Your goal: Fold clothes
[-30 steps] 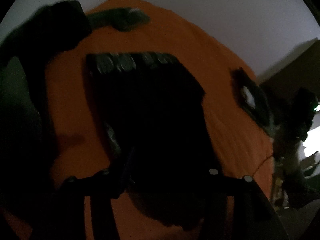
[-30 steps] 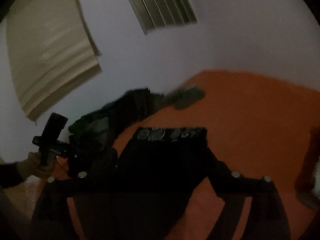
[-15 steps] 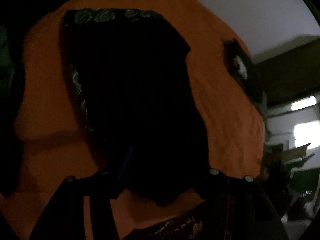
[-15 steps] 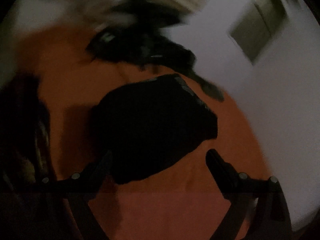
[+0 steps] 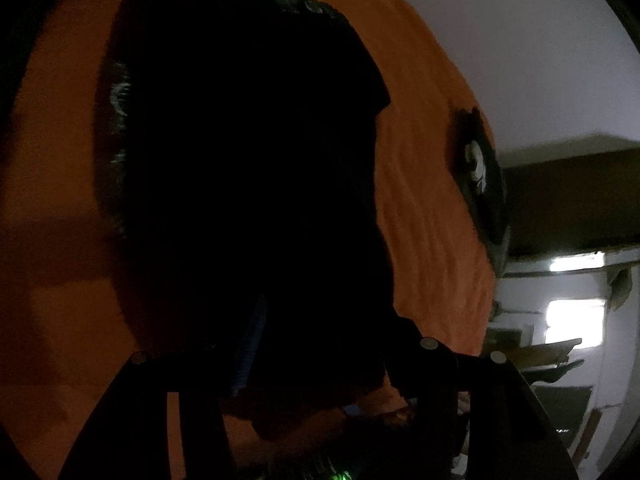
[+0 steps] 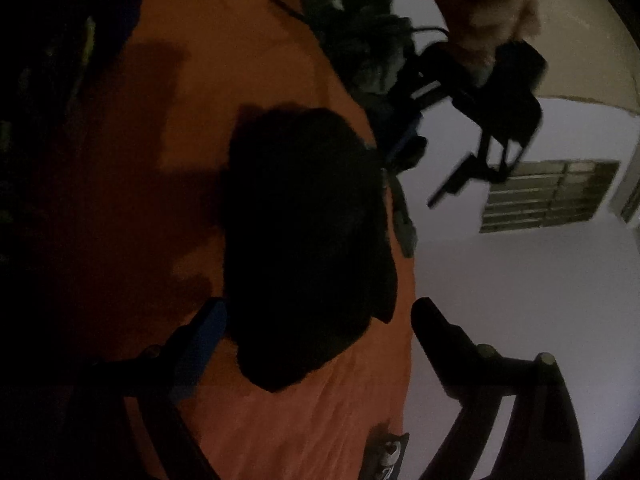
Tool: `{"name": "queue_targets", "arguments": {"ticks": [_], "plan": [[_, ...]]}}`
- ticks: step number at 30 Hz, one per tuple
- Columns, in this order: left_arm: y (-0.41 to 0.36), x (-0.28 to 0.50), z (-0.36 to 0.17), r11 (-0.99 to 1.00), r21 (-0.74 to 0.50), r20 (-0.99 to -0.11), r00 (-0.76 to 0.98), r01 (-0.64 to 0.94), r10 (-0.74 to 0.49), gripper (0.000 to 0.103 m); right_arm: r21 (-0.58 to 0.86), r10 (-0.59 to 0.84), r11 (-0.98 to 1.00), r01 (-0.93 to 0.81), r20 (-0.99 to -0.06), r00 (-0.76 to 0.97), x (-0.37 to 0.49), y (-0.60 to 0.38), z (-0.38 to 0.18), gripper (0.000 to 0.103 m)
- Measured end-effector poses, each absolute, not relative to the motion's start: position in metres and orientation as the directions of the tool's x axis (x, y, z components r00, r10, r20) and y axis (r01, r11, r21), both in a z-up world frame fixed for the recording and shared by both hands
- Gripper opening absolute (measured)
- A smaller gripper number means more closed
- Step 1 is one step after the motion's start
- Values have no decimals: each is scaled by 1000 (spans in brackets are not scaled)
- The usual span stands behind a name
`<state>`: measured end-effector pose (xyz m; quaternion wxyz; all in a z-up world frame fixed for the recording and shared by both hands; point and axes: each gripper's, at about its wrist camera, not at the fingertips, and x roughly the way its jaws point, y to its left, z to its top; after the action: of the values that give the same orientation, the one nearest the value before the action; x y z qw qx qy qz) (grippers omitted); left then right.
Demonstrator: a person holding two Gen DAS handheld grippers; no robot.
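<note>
Dim, underexposed, fisheye-warped edges; blurred right view, deep shadows

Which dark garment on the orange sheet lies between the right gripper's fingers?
The flat black garment mid-sheet, framed by the right gripper, closing but untouching; the crumpled grey pile lies at the far edge.

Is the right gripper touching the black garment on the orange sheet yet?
Cannot tell. In the right wrist view the right gripper straddles the black garment, jaws closing; the dim frame shows neither contact nor a gap.
</note>
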<state>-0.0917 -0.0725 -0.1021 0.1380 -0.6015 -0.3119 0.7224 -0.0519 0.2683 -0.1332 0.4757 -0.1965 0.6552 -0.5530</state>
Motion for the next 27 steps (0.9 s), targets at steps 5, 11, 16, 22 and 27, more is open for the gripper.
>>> {"name": "queue_targets", "arguments": {"ticks": [5,11,16,22,27], "plan": [[-56,-105,-155,-857,-481,-875,-159,186,457,55,-899,-759,337,281,-436,-484,-54,257,-143,88],[-77,-104,-142,-762,-583,-813,-208,284,544,55,-878,-734,379,291,-477,-484,-58,239,-145,88],[-104,-97,-107,-701,-654,-756,-268,284,597,55,-843,-701,448,299,-538,-468,-65,223,-143,67],[-124,-88,-91,-723,-642,-766,-267,254,585,55,-781,-661,535,324,-625,-415,-79,205,-125,19],[-111,-88,-103,-819,-555,-827,-199,143,526,55,-773,-700,497,395,-626,-344,-83,201,-81,16]]}}
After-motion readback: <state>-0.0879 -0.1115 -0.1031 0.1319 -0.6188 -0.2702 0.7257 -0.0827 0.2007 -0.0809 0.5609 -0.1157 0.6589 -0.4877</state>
